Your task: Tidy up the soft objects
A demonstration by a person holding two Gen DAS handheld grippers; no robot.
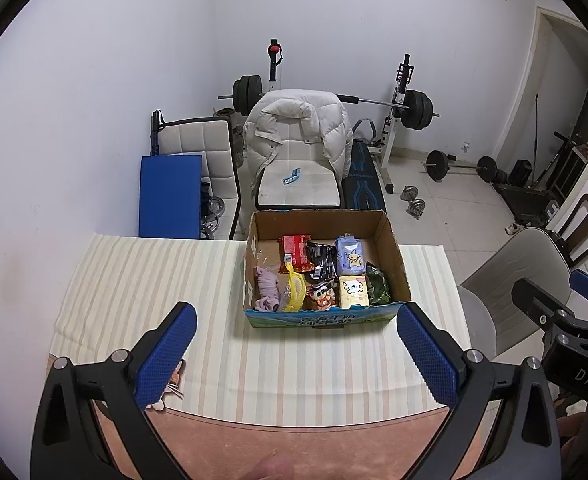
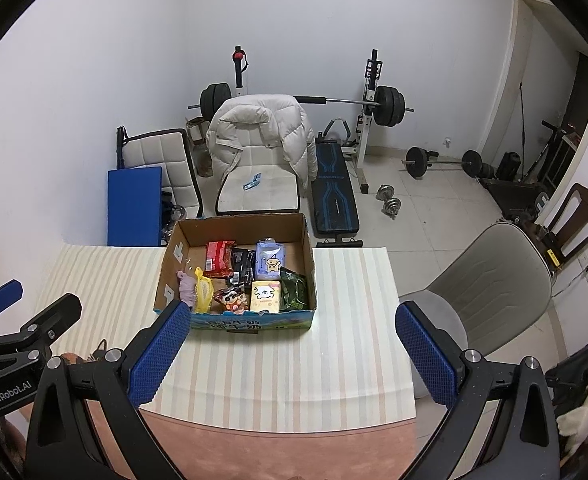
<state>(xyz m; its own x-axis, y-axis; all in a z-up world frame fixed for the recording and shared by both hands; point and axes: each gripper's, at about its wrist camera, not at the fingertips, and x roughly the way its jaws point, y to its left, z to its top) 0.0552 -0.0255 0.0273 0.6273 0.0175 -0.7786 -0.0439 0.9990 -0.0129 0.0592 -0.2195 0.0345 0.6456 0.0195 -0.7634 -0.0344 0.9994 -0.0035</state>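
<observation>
An open cardboard box (image 1: 392, 258) (image 2: 306, 256) stands on the striped tablecloth (image 1: 141, 280) at the table's far edge. It holds several soft packets: a red snack pack (image 1: 294, 250), a black pack (image 1: 321, 258), a blue tissue pack (image 1: 349, 254), a yellow tissue pack (image 1: 353, 290), a green bag (image 1: 378, 286), a yellow mesh pouch (image 1: 295, 290) and a lilac cloth (image 1: 265, 286). My left gripper (image 1: 296, 354) is open and empty, hovering short of the box. My right gripper (image 2: 291, 354) is open and empty beside it.
A small object (image 1: 171, 386) lies on the cloth by my left finger. Behind the table stand a chair with a white jacket (image 1: 298, 128), a blue mat (image 1: 169, 196), a weight bench and barbell (image 1: 410, 106). A grey chair (image 2: 490, 280) stands at the table's right.
</observation>
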